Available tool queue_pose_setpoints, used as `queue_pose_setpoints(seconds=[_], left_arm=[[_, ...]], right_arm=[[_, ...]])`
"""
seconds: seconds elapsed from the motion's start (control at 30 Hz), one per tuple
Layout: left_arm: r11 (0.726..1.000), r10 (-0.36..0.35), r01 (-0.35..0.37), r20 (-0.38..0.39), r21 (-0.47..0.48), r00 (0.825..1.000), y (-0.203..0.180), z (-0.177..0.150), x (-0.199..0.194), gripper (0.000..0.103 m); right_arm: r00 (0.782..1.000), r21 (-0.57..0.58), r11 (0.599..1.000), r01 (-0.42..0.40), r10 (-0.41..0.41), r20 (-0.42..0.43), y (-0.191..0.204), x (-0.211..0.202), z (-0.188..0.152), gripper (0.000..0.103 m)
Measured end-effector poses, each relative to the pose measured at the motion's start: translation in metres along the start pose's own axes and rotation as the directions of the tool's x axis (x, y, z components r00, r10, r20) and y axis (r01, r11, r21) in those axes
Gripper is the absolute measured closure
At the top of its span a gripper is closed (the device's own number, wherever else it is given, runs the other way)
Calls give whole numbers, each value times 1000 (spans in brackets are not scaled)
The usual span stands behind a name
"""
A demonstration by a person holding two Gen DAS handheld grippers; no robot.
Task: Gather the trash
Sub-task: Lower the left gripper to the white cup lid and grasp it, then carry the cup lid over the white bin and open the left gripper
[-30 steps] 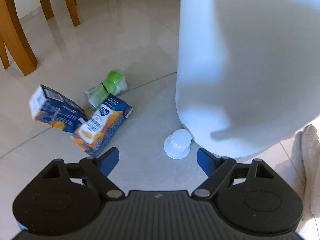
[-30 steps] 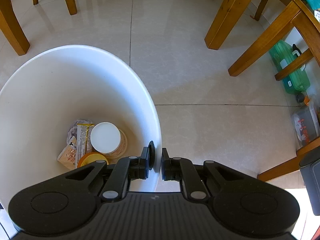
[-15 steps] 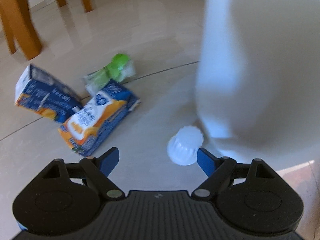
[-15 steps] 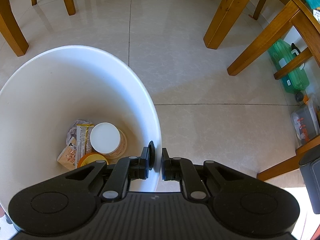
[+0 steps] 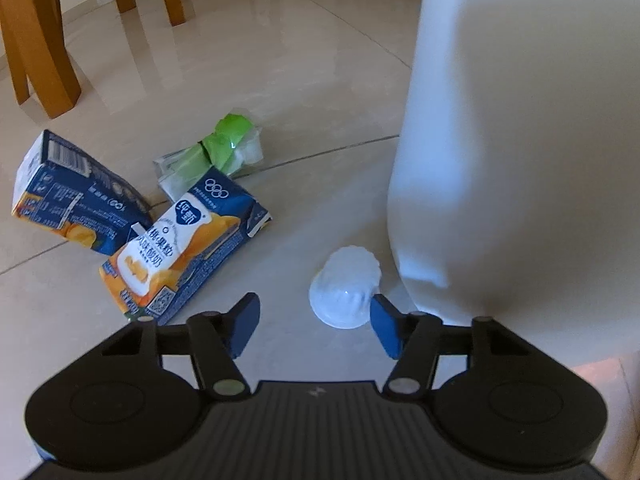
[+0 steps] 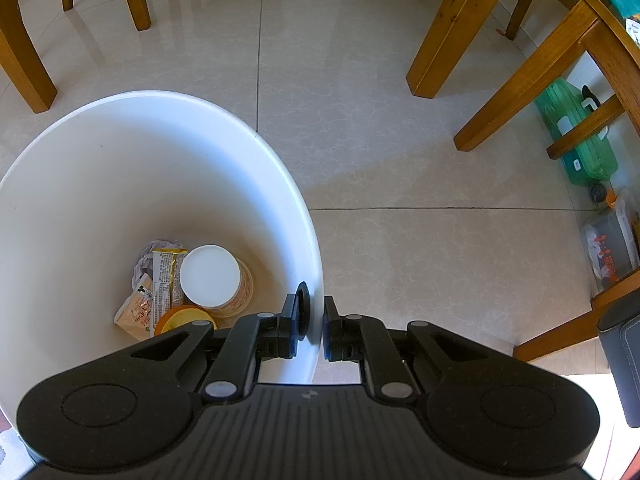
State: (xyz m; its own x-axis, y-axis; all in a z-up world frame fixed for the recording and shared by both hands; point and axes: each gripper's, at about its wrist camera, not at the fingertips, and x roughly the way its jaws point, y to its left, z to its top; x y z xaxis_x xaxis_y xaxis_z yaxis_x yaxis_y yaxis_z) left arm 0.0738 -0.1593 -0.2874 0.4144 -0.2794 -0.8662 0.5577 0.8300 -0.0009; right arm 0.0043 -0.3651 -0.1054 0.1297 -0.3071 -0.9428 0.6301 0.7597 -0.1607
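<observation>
The floor (image 6: pixel 400 160) is of pale, shiny tiles with thin dark joints, and wooden chair and table legs (image 6: pixel 452 28) stand around on it. A green case (image 6: pixel 576 136) leans by the wall under the table.

The right gripper (image 6: pixel 313 330) is closed on the rim of the white bin (image 6: pixel 120 168), one finger inside and one outside. At the bottom of the bin lie a white-lidded cup (image 6: pixel 210 276) and some wrappers (image 6: pixel 156 284).

The left gripper (image 5: pixel 314 326) hangs low over the floor with its blue fingers wide apart and holding nothing. A small clear plastic cup (image 5: pixel 346 286) lies on its side between them, nearer the right finger, close to the foot of the bin (image 5: pixel 520 140). To the left lie two blue-orange cartons (image 5: pixel 180 248) (image 5: pixel 68 196), touching, and behind them a green wrapper (image 5: pixel 216 148).
</observation>
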Motion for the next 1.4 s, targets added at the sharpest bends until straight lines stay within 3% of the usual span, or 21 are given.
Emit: queue_pose_setpoints(seconds=[0.23,0.5,0.57,0.63,0.7,0.77,1.07,1.4], left_arm=[[992,67,-67,0,-109,998,19,10,10,44],[971,-2,12,45,-240,999,25,20,9,44],[969,1,10,48,-248,999,24,24,13,48],[970,0,9,34,-242,999,25,25,16,63],[967,-5,13,33,-254,999,28,27,20,70],[964,5,8,47,-264,999,28,27,19,70],[978,4,7,51,-210,999,38,27,9,71],[1000,-29,29,-3,-2,1000,46,35,-57,71]], right_arm=[[1000,1,1000,-1,1,0,0,0,1,89],[1000,-6,1000,3,-3,-2,3,0,0,87],[1000,-2,1000,1,-1,-2,3,1,0,87],[1000,-3,1000,3,-3,-2,4,1,0,87],[1000,-7,1000,5,-5,-2,4,1,1,87],[1000,-6,1000,4,-4,-3,4,1,0,87],[1000,-11,1000,5,-5,-5,5,1,0,87],[1000,-7,1000,11,-11,-10,6,0,0,87]])
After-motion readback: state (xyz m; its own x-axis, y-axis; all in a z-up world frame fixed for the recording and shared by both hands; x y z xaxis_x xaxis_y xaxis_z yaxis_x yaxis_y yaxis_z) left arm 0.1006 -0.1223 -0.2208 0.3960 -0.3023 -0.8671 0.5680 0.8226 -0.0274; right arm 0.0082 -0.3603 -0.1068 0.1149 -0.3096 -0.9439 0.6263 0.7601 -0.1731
